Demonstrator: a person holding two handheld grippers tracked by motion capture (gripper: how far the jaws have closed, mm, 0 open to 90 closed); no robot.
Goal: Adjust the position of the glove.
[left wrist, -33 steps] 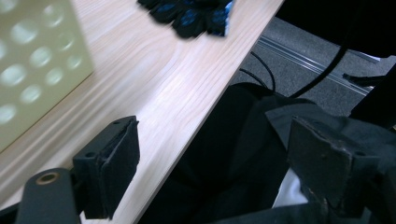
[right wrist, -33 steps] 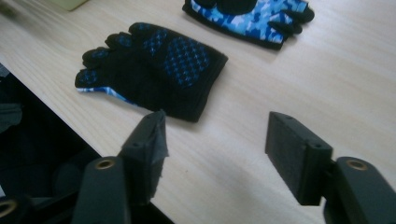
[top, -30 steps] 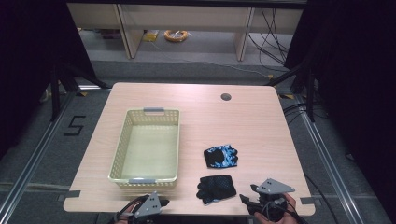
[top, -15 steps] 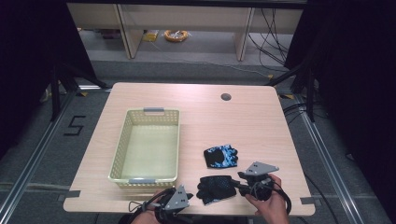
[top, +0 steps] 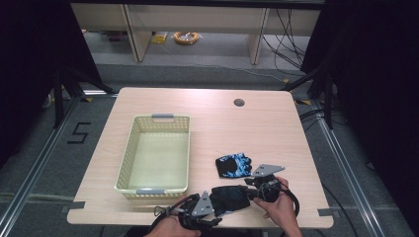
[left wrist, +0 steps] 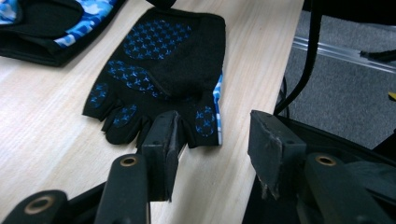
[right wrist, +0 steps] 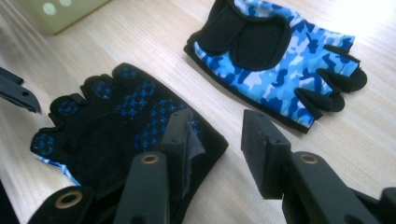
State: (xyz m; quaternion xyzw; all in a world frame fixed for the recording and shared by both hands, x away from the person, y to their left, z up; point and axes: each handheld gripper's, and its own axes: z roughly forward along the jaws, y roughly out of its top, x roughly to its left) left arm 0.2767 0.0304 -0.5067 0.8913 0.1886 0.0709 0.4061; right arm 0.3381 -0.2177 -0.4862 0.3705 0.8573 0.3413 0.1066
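Observation:
A black fingerless glove [top: 230, 198] with blue grip dots lies palm up near the table's front edge. A blue camouflage glove [top: 232, 165] lies just beyond it. My left gripper [top: 213, 209] comes at the black glove [left wrist: 159, 70] from its finger end. Its jaws have just been closing and stand open, one over the fingertips, the glove's blue edge in the gap. My right gripper [top: 250, 192] is at the cuff end. Its jaws have just been closing too and stand open, one over the black glove [right wrist: 126, 126], the other over bare wood near the camouflage glove [right wrist: 280, 60].
A pale yellow mesh basket [top: 162, 117] stands empty on the left half of the wooden table [top: 222, 123]. A cable hole [top: 239, 102] is near the far edge. The table's front edge runs right beside the left gripper [left wrist: 215, 140], with floor below.
Both grippers have come in from the front edge to the black glove, the left moving right, the right moving left and forward. Both pairs of jaws are narrower than before.

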